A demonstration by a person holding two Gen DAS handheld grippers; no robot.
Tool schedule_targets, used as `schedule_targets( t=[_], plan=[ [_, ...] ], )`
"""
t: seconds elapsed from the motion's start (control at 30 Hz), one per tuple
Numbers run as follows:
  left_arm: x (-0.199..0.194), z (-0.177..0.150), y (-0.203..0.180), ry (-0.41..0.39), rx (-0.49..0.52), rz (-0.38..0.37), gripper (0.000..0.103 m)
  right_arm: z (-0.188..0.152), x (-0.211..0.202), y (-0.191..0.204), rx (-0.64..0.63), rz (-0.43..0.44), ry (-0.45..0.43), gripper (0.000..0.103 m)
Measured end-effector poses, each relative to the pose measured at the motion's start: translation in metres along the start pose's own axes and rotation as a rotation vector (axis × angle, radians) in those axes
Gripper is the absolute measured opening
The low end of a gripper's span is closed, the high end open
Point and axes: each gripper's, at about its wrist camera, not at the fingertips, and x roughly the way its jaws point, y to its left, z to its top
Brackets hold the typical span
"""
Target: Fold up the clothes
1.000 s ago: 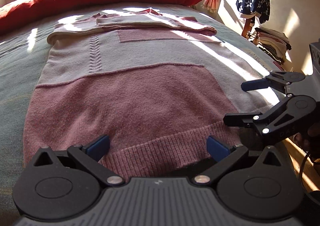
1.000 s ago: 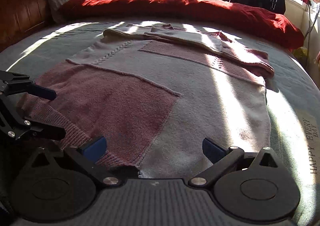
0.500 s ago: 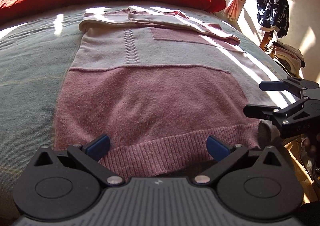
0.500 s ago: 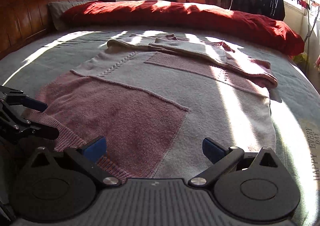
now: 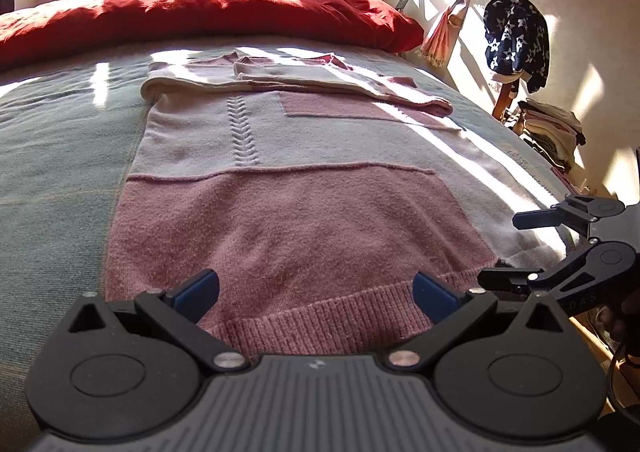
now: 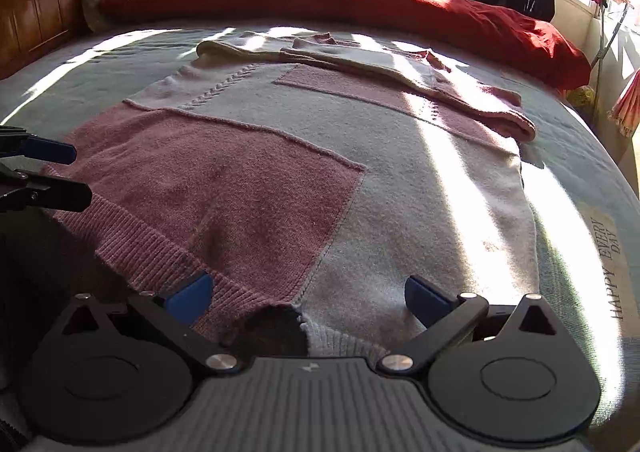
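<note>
A pink and cream knitted sweater (image 5: pixel 288 188) lies flat on the bed, its ribbed hem nearest me and its sleeves folded across the chest at the far end. It also shows in the right wrist view (image 6: pixel 280 156). My left gripper (image 5: pixel 316 290) is open and empty, low over the pink ribbed hem. My right gripper (image 6: pixel 308 298) is open and empty over the hem where pink meets cream. The right gripper also shows at the right edge of the left wrist view (image 5: pixel 500 248). The left gripper shows at the left edge of the right wrist view (image 6: pixel 78 174).
The grey-green bedspread (image 5: pixel 60 140) surrounds the sweater. A red duvet (image 5: pixel 208 12) lies along the far side. A wooden headboard (image 6: pixel 44 8) stands far left. A chair with stacked clothes (image 5: pixel 552 132) and a star-print garment (image 5: pixel 514 36) stands beside the bed at the right.
Both grippers have shifted left along the hem and tilted up, so more of the room shows. Both have stayed open and empty. The sweater has not moved.
</note>
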Motion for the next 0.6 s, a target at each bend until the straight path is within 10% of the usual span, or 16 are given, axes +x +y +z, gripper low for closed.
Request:
schedule_targets(
  t=[0.6],
  plan=[
    [-0.009,-0.024,0.03,-0.054,-0.092,-0.139,0.102,0.022,-0.045,0.048,-0.062,-0.073,-0.057,0.103]
  ],
)
